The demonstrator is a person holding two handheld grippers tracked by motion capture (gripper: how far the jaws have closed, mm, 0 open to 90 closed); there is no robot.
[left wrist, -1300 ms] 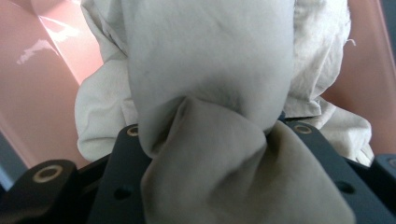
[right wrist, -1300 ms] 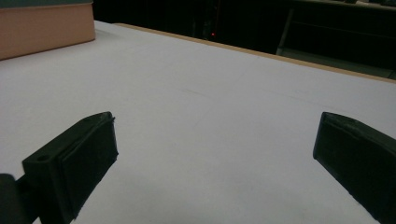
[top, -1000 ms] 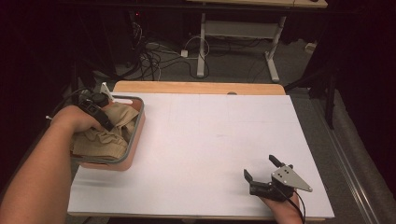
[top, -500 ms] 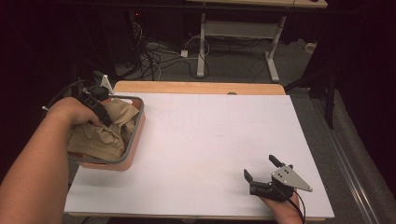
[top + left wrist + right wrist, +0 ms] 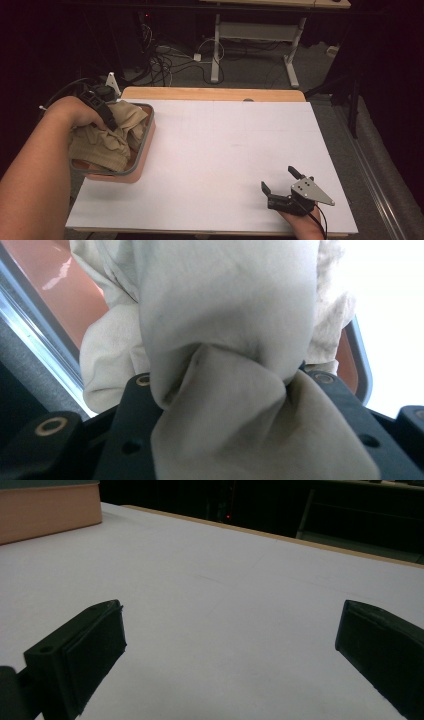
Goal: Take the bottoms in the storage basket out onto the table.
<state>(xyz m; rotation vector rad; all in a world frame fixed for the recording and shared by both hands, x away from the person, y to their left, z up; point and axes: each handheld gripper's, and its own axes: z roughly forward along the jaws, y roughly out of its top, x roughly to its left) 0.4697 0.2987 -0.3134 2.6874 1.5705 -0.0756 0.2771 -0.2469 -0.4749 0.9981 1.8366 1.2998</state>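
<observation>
A person's left hand point(image 5: 75, 111) holds the left gripper point(image 5: 111, 121) over a shallow salmon-pink tray with a grey rim point(image 5: 145, 145) at the near-left corner of a white table top point(image 5: 225, 150). Its two black jaws are clamped on a bunched fold of crumpled beige cloth point(image 5: 107, 142), which fills most of the tray. In the left gripper view the cloth point(image 5: 225, 340) is drawn tight into a gathered knot right between the jaws and spills back over them toward the camera, while the rest of it hangs ahead of the jaws over the tray's pink floor point(image 5: 50, 285) and grey rim. Beyond the jaws to one side lies the bright white table.

The right gripper point(image 5: 281, 189), topped by its grey three-cornered plate, sits in the person's right hand point(image 5: 302, 222) low over the table near the front edge, well apart from the tray. Its jaws stand wide apart with nothing between them. In the right gripper view, the right gripper point(image 5: 230, 645) has only bare white surface point(image 5: 225, 590) between and ahead of its jaws, with the pink side wall of the tray point(image 5: 50, 510) far ahead and off to the left jaw's side. A strip of pale wood point(image 5: 210, 93) edges the far side of the table.
</observation>
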